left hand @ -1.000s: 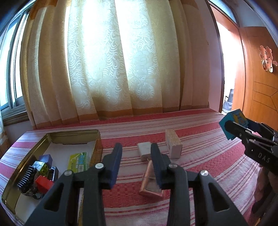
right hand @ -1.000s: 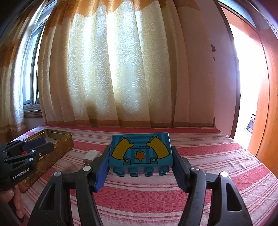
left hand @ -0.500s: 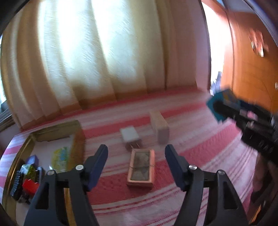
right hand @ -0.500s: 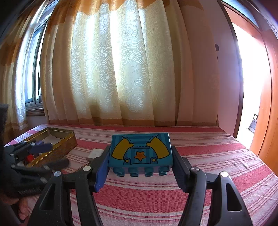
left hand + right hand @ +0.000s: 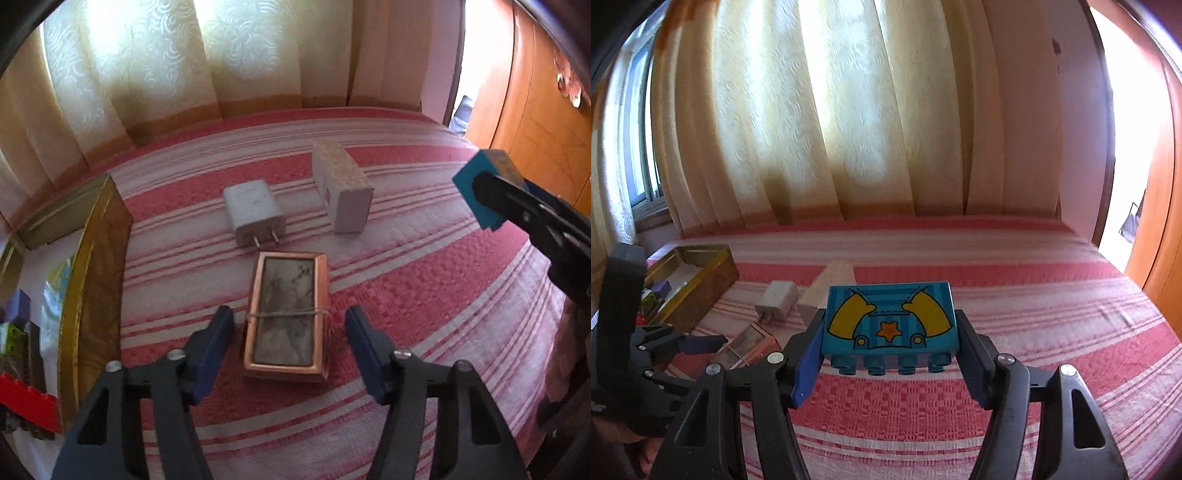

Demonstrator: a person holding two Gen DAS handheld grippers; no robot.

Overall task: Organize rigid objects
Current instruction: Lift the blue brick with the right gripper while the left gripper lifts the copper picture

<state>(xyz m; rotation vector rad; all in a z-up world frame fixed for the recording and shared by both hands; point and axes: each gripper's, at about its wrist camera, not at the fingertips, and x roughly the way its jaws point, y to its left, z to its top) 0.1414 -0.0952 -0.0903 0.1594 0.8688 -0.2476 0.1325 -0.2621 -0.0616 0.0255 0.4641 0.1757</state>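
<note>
A copper-framed box tied with a thin band lies on the red striped bedspread. My left gripper straddles its near half, jaws closing, with gaps still showing on both sides. Beyond it lie a white plug charger and a small white box. My right gripper is shut on a blue toy brick with yellow sleeves and an orange star, held above the bedspread. That blue toy brick shows at the right of the left wrist view.
An open gold tin stands at the left with several small items inside, among them a red brick. Curtains hang behind the bed. A wooden door is at the right. The bedspread stretches right of the objects.
My left gripper opened wide, tipped downward and moved in over the copper-framed box, then began narrowing. My right gripper shifted a little while keeping hold of the blue brick.
</note>
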